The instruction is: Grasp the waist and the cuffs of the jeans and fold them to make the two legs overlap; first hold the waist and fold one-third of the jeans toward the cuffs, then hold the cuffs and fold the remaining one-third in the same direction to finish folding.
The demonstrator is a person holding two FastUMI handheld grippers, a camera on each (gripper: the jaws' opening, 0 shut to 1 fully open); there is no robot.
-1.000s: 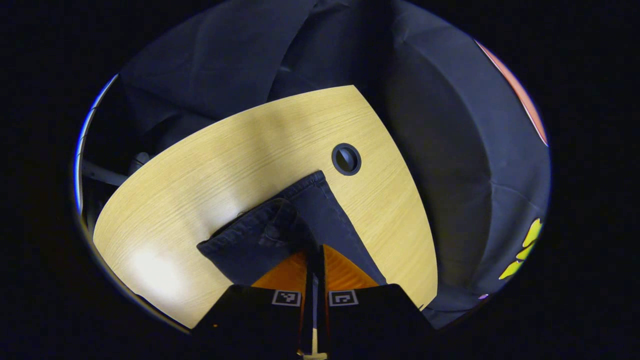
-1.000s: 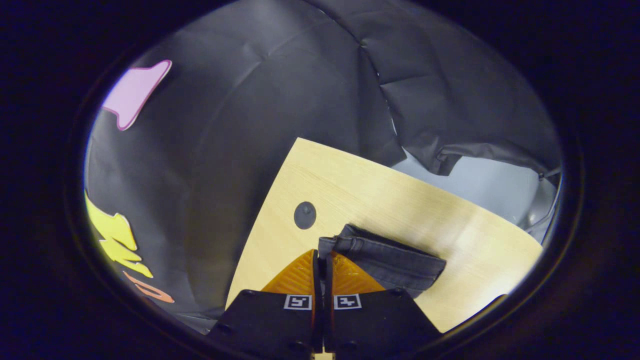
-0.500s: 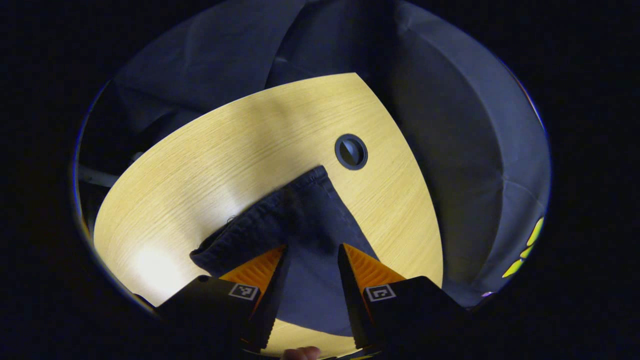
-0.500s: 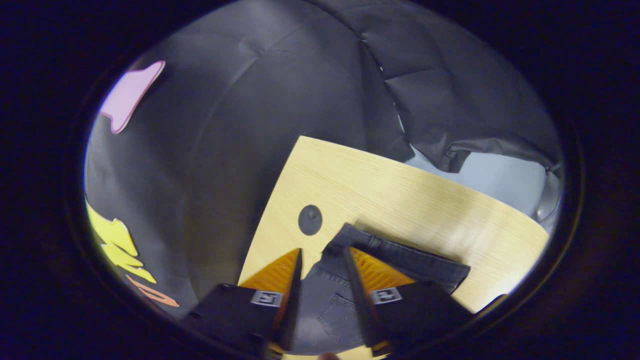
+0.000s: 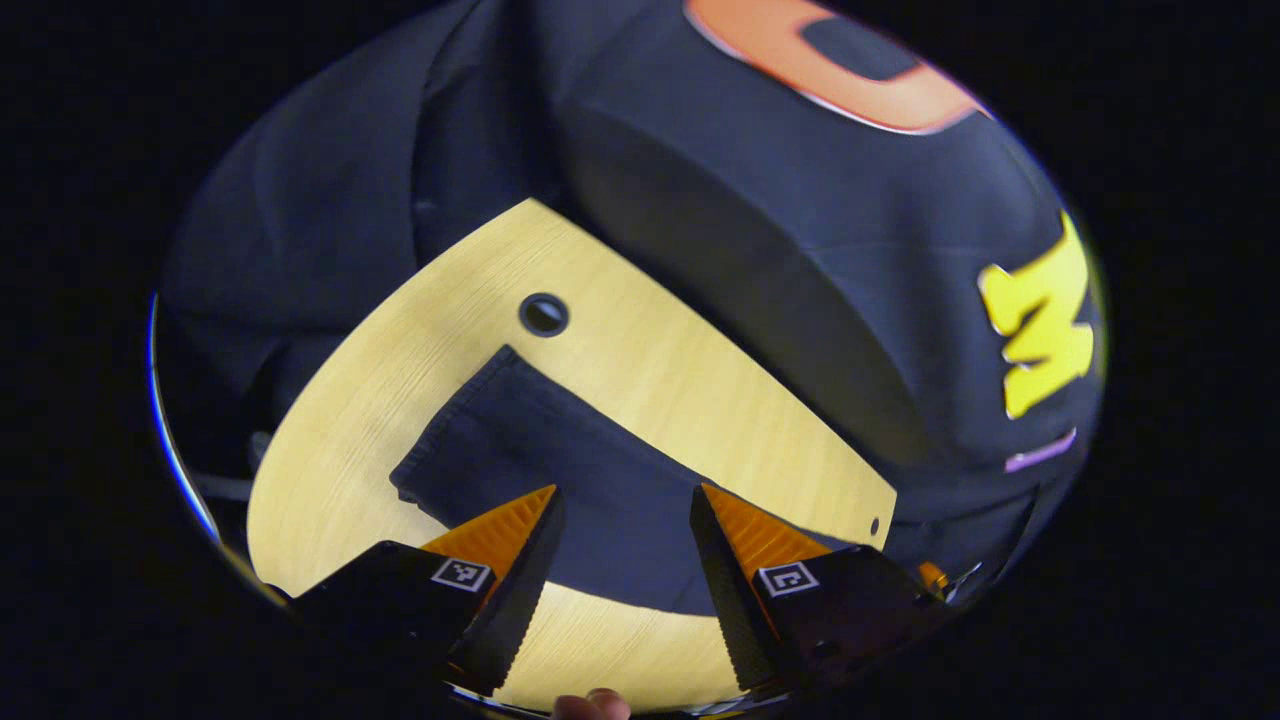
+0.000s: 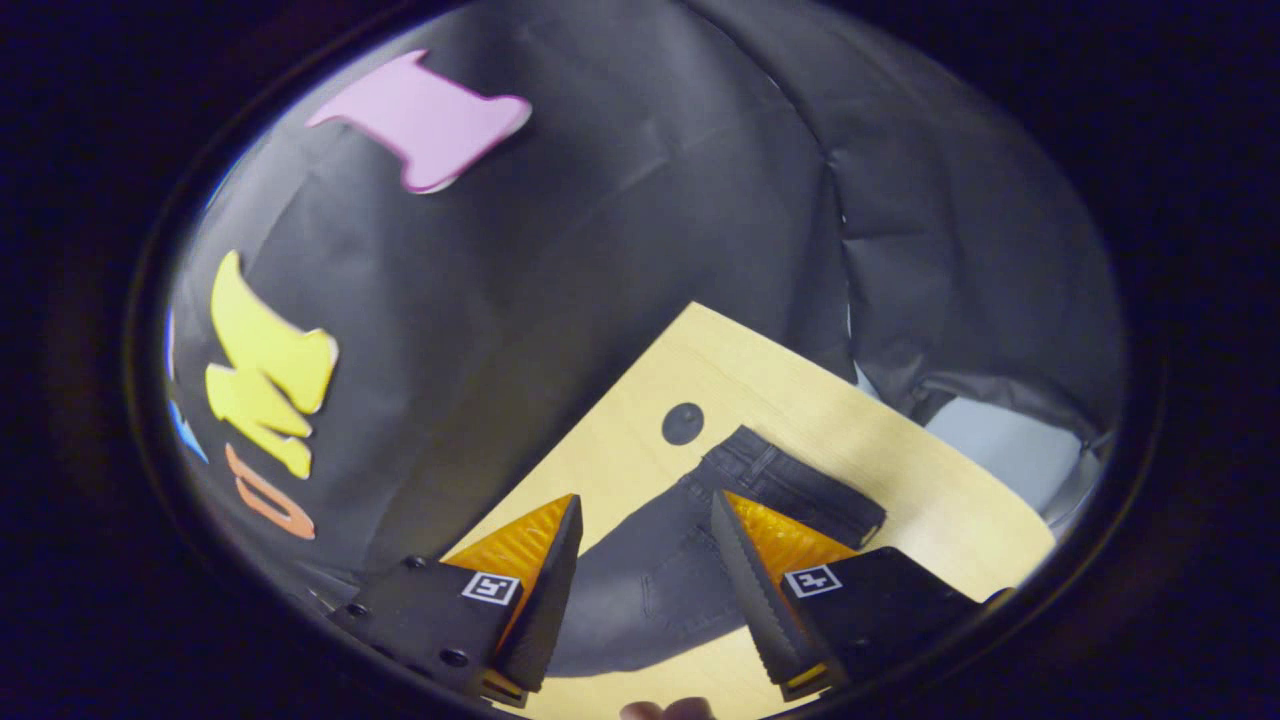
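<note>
**A:** Booth's all black cloth, and in the left gripper view there's a pale wood table [image 5: 660,380] with a round cable hole [image 5: 544,314] near its far corner. The jeans [image 5: 560,470] lie flat on it, cuff end just short of that hole. The left gripper [image 5: 622,510] hangs above the denim with its fingers spread wide, nothing between them. A fingertip [image 5: 590,704] peeks in at the bottom edge.

**B:** Right gripper view, same table [image 6: 870,440], same hole [image 6: 683,423]. The jeans [image 6: 660,570] show their waistband and a back pocket here, and the right gripper [image 6: 640,525] is also spread apart above them, holding nothing.

**A:** So what's the risk?

**B:** Probably the legs. Whether they line up neatly can't be told from here, so if either gripper pinches only the top layer on the next grab, the fold would likely drag one leg and skew the stack. That wood looks slick too, so the denim may slide toward the edge.
</note>
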